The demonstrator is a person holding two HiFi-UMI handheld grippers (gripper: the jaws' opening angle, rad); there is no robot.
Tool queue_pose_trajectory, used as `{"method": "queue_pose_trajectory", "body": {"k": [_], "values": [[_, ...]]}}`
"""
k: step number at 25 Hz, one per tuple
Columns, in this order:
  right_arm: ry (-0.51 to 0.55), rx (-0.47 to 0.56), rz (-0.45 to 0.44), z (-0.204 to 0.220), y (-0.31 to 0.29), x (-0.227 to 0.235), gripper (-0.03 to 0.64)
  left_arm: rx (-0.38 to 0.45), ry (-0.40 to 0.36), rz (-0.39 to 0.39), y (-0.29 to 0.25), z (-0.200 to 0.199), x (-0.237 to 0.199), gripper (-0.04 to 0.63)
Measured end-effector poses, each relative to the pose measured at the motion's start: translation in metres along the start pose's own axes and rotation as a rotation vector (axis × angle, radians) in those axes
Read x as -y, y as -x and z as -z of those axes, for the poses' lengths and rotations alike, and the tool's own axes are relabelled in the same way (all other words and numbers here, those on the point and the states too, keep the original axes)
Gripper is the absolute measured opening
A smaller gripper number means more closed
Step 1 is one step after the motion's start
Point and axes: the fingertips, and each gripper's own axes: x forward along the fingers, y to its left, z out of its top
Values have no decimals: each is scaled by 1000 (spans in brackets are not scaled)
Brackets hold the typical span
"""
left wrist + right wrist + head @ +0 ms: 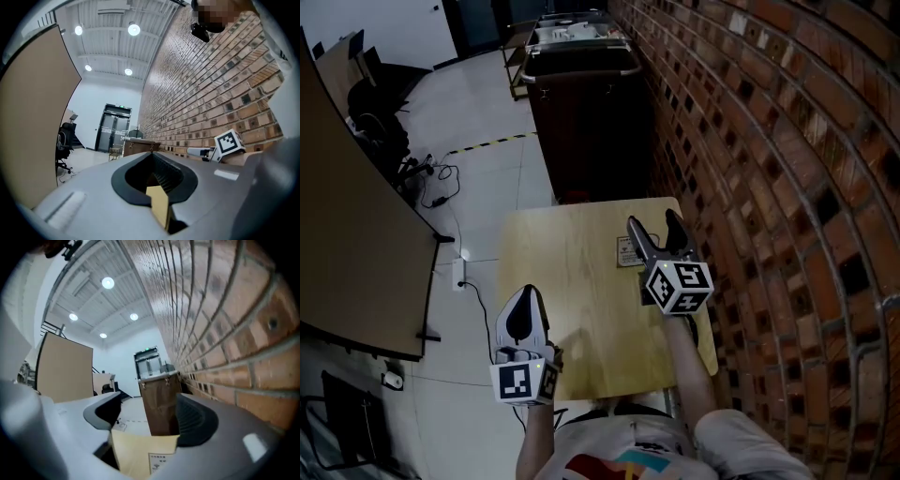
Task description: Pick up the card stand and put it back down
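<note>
We see the right gripper [653, 223] with fingers apart, the card stand [627, 251] on the table [553, 272] below them, unclamped. The left gripper [528, 295] has its fingers together.

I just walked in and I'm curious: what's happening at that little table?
A person holds a claw tool in each hand over a small light wooden table. The right claw hangs open above a pale printed card stand on the table, holding nothing. The left claw is shut and empty near the front edge.
</note>
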Motion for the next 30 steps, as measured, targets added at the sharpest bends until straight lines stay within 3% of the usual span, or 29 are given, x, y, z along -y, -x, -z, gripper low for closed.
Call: {"method": "queue_pose_trajectory", "body": {"k": [4, 5, 9, 15, 27, 30], "values": [[38, 199, -81, -71, 63, -35, 56, 19, -1, 33, 3, -7, 15, 5], [42, 238, -98, -82, 79, -43, 4, 18, 1, 37, 4, -7, 17, 5], [51, 264, -135, -86, 129, -65, 0, 22, -2, 61, 10, -10, 26, 5], [-13, 121, -123, -29, 147, -75, 0, 73, -26, 95, 19, -31, 41, 5], [34, 69, -119, -19, 150, -87, 0, 95, -12, 102, 34, -35, 44, 5], [95, 36, -104, -15, 150, -90, 0, 93, -8, 107, 36, -34, 45, 5]]}}
